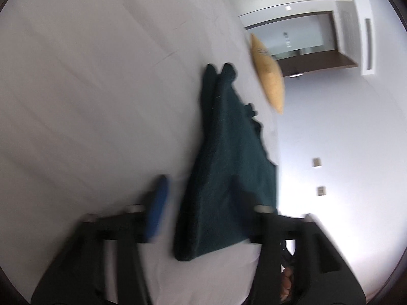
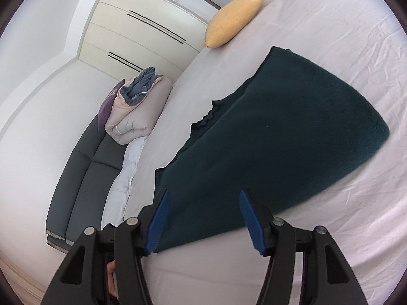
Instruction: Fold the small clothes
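jaws of both grippers, left gripper (image 1: 203, 203) seemingly, right gripper (image 2: 203, 216), gape over garment (image 2: 279, 132).

A bedroom: white-sheeted bed (image 2: 318, 25), yellow pillow (image 2: 234, 17), wardrobe (image 2: 132, 25).

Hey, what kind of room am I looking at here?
Most likely a bedroom: a bed with a white sheet, a yellow pillow at its far end, built-in wardrobe doors, and a rolled duvet beside the bed.

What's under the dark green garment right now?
The dark green garment lies on the white bed sheet. Sheet shows all around it; whatever is beneath the cloth itself is covered.
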`<state>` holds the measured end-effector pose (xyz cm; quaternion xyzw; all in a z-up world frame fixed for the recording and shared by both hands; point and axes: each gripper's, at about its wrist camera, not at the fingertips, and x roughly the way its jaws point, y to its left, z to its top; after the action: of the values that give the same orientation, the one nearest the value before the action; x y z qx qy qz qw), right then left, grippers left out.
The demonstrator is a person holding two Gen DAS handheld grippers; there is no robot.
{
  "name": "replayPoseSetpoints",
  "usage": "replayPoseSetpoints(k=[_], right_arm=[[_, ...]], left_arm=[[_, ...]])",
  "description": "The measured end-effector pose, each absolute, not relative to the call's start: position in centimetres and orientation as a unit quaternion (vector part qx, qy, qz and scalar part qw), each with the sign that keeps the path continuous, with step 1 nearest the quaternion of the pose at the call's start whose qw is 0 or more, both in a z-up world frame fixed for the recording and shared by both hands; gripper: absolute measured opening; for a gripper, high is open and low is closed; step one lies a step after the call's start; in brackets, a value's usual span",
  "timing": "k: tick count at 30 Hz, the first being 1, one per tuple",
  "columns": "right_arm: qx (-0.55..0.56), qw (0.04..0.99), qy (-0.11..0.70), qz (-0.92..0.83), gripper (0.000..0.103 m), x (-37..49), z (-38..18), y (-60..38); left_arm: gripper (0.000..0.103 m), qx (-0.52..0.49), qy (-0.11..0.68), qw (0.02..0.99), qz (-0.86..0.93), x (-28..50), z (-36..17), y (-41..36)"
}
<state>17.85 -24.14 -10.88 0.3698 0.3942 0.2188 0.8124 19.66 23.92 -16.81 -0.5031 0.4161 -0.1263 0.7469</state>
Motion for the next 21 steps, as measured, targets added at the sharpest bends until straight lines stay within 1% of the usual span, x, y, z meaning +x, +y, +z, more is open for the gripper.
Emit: replayPoseSetpoints(k=[4, 9, 17, 20, 21], right_arm=[[0.368, 0.811, 0.398, 0.22, 0.061, 18.0, -11.1, -23.7], [0.368, 0.808, 0.403, 0.222, 0.061, 18.1, -11.5, -23.2], [0.364, 0.805, 0.404, 0.237, 0.061, 18.3, -11.3, -22.1], [0.362, 0.802, 0.408, 0.243, 0.061, 18.7, -11.3, -21.5], [0.359, 0.802, 0.41, 0.245, 0.061, 18.8, -11.2, -21.1]], left_arm=[[0.058, -0.472, 0.436, 0.755, -0.128, 20.4, -16.2, 23.8], [0.058, -0.455, 0.464, 0.744, -0.154, 22.0, -16.5, 22.9], [0.058, -0.475, 0.494, 0.699, -0.205, 26.4, -18.0, 20.7], [0.055, -0.488, 0.494, 0.685, -0.219, 27.5, -18.5, 19.9], [0.053, -0.493, 0.492, 0.682, -0.221, 27.5, -18.6, 19.9]])
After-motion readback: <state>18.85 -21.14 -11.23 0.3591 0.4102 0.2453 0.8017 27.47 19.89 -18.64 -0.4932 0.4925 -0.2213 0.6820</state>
